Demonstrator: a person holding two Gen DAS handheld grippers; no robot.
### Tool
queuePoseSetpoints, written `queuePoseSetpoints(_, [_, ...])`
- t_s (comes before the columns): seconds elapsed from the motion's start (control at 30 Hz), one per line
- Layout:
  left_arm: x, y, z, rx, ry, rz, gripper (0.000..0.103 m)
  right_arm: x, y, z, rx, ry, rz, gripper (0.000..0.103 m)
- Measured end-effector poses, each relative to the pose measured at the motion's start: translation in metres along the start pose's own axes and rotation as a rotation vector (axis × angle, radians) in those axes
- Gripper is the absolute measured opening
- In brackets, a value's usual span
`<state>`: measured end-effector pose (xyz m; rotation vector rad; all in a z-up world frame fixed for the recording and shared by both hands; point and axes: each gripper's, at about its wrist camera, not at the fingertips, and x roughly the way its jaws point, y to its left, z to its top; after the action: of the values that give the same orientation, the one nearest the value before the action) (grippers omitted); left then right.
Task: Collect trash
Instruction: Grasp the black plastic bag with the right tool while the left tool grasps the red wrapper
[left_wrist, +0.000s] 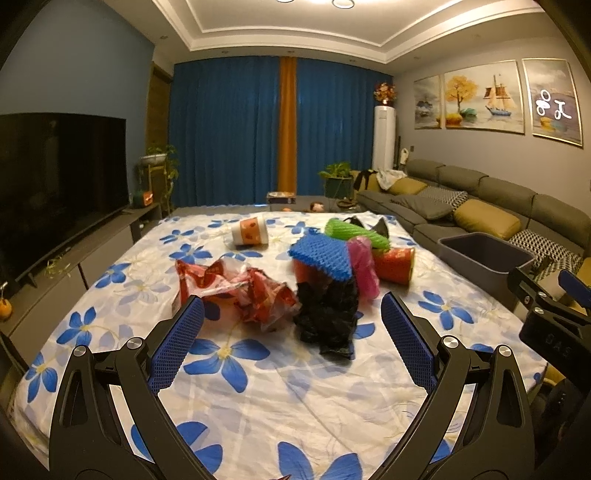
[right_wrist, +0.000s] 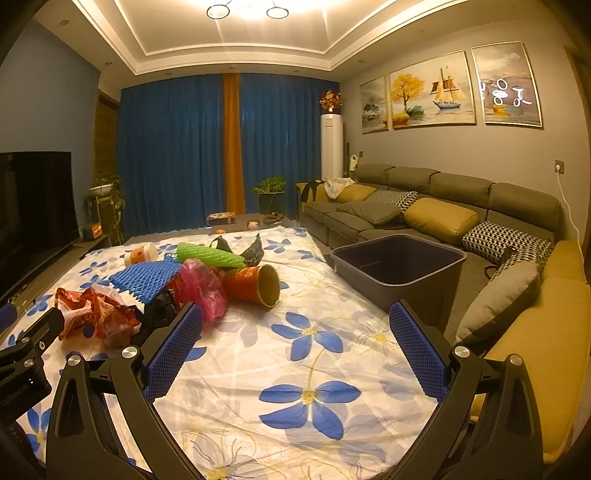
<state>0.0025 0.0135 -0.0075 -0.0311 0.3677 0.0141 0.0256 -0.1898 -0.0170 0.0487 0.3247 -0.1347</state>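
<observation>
A heap of trash lies on the flowered cloth (left_wrist: 258, 387): a crumpled red wrapper (left_wrist: 236, 291), a black plastic bag (left_wrist: 328, 317), a blue foam net (left_wrist: 321, 254), a pink bag (left_wrist: 364, 269), a green foam net (left_wrist: 354, 230), a red paper cup (left_wrist: 397, 264) on its side and a white-and-orange cup (left_wrist: 249, 230). My left gripper (left_wrist: 291, 314) hangs open just short of the wrapper and black bag, holding nothing. My right gripper (right_wrist: 295, 325) is open over bare cloth (right_wrist: 295, 369), right of the heap, with the red cup (right_wrist: 255, 284) ahead. The grey bin (right_wrist: 399, 269) stands empty at the table's right edge.
A grey and yellow sofa (right_wrist: 424, 206) with cushions runs along the right, close behind the bin. A television (left_wrist: 55, 184) on a low cabinet lines the left. Blue curtains (left_wrist: 229, 129) and potted plants are at the far end. The right gripper's body (left_wrist: 550, 314) shows at the left view's right edge.
</observation>
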Motion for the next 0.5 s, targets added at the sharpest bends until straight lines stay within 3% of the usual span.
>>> queuePoseSetpoints(0.17, [0.008, 0.026, -0.002, -0.062, -0.002, 0.036, 0.095, 0.013, 0.014, -0.002, -0.009, 0.011, 0.062, 0.098])
queuePoseSetpoints(0.37, [0.02, 0.06, -0.003, -0.108, -0.004, 0.11, 0.092, 0.033, 0.045, -0.007, -0.033, 0.033, 0.178, 0.091])
queuePoseSetpoints(0.5, [0.028, 0.08, -0.004, -0.149, 0.003, 0.129, 0.089, 0.057, 0.068, -0.011, -0.047, 0.083, 0.237, 0.077])
